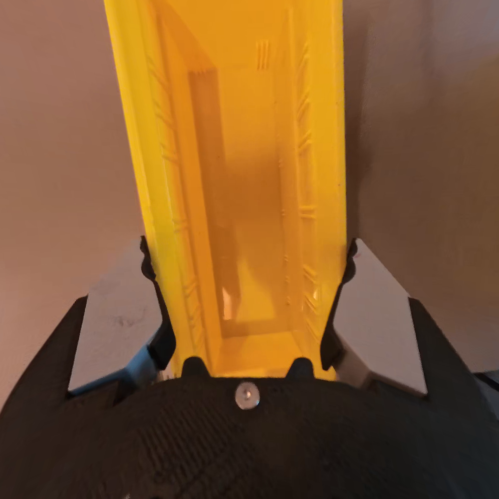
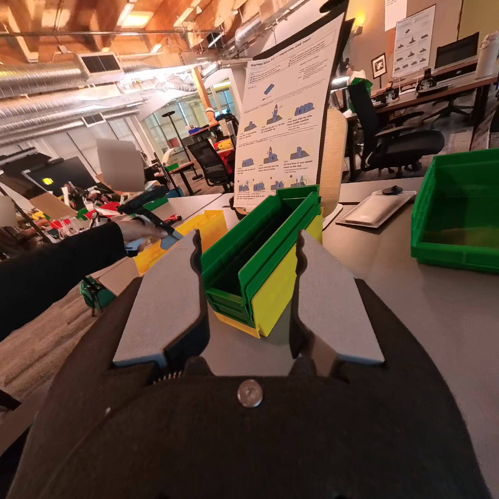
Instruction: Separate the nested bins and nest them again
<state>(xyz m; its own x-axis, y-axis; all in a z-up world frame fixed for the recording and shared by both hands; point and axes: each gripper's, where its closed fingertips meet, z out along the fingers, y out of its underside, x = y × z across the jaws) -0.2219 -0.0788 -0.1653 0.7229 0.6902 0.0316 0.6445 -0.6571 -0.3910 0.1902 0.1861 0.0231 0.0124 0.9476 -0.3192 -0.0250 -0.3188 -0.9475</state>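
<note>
1. Yellow bin (image 1: 232, 151) fills the left wrist view, pinched across its width by the left tongs (image 1: 247, 259); its long axis runs straight ahead along the fingers.
2. Green-and-yellow nested stack (image 2: 259, 259) stands on the worktop (image 2: 405, 310) just ahead of the spread, empty right tongs (image 2: 248, 253), lengthwise away from them.
3. Seen from the right wrist, the held bin (image 2: 189, 232) lies left of the stack, roughly parallel, so nesting probably means carrying it rightward.

Each gripper has a big black ribbed body with one round silver screw (image 2: 249, 393) in the middle. Its two fingers (image 2: 167, 291) are flat grey with wavy black edges. At the left, the person's sleeve (image 2: 54, 270) is black.
</note>
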